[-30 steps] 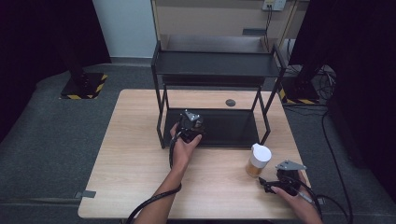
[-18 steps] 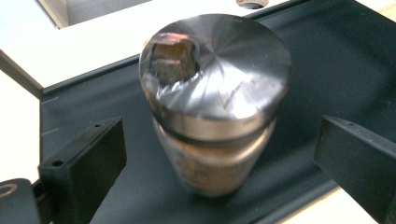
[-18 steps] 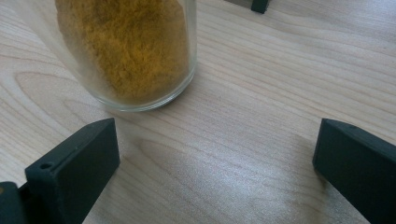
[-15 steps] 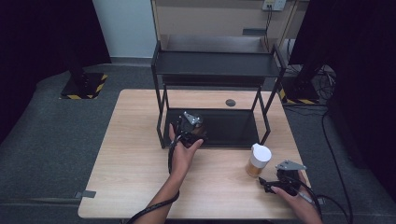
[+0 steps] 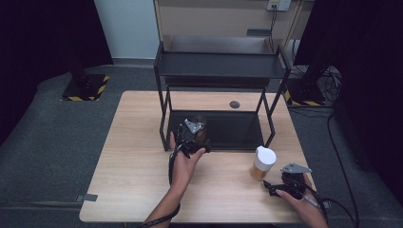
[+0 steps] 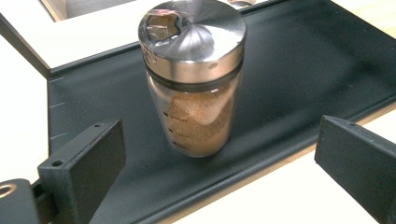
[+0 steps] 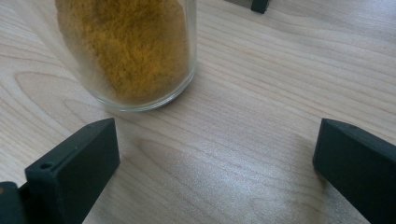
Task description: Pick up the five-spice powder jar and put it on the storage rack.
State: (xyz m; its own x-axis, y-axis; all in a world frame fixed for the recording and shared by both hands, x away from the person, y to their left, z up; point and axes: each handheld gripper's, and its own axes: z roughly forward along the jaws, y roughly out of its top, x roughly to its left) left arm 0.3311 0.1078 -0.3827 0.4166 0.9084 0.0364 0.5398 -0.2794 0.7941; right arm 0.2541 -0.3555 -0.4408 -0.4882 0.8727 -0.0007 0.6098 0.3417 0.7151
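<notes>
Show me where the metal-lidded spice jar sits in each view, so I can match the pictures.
High view: the metal-lidded jar stands on the rack's bottom shelf, left part, just beyond the left gripper.
Left gripper view: jar upright at centre, ahead of the open jaws, not touched.
Right gripper view: not in it; the glass jar there is the white-lidded one.
Shared landmark: the black shelf.

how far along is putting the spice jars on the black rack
Done: the metal-lidded jar stands upright on the rack's bottom shelf, and the left gripper has just opened off it. Nothing is held. Left: the white-lidded jar on the table, beside the open right gripper.
</notes>
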